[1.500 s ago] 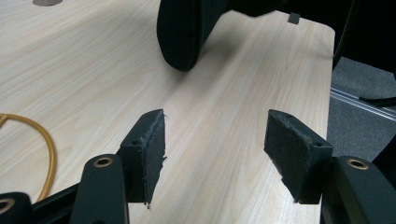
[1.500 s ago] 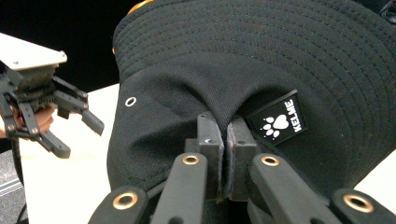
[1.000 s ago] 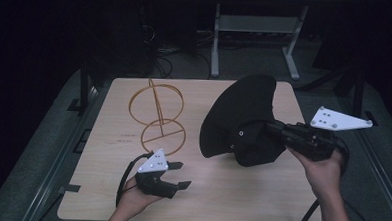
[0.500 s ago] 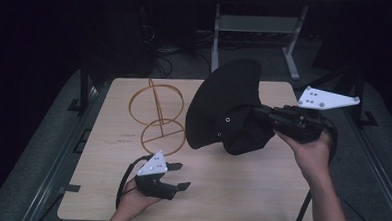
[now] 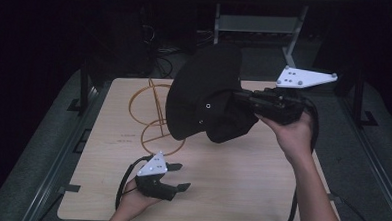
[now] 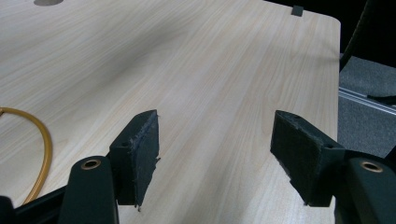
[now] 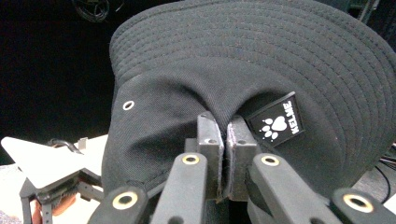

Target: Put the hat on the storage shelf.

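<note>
While the left gripper (image 5: 173, 177) gapes, the right gripper (image 7: 226, 140) pinches one hat (image 5: 204, 98) (black).

Right gripper (image 5: 242, 100) has moved up and toward the far-left, carrying the black hat (image 5: 204, 98) clamped in its jaws. Hat now sits higher and overlaps the gold wire stand (image 5: 151, 118), brim tipped further upward.
</note>
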The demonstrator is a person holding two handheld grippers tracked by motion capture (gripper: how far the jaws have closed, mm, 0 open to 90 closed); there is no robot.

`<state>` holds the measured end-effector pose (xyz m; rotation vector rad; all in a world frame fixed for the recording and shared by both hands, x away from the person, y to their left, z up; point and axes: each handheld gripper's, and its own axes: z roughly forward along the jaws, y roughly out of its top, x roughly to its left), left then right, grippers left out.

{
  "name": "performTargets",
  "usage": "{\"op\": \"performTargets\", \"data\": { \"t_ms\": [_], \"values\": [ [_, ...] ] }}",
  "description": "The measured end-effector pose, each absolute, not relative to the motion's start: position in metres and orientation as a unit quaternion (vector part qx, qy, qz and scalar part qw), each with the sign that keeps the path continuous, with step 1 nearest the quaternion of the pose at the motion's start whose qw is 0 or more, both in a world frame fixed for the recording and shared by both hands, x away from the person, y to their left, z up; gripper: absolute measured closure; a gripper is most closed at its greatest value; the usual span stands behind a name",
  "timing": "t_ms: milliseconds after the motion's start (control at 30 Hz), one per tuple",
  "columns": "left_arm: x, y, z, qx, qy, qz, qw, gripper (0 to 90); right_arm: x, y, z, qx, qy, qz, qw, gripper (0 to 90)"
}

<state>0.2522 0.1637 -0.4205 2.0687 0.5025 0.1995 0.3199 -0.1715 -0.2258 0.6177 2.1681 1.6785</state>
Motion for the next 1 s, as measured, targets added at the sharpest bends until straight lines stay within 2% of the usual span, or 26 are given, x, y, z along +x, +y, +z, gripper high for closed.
{"op": "performTargets", "data": {
  "t_ms": [400,1000],
  "values": [
    [0.252,0.162,-0.424,0.851,0.204,0.076,0.477,28.1,0.339,-0.138,-0.21,0.199,0.766,0.593,0.147,86.6],
    [0.254,0.166,-0.425,0.851,0.207,0.076,0.478,27.9,0.359,-0.107,-0.194,0.186,0.77,0.595,0.135,86.6]
  ]
}}
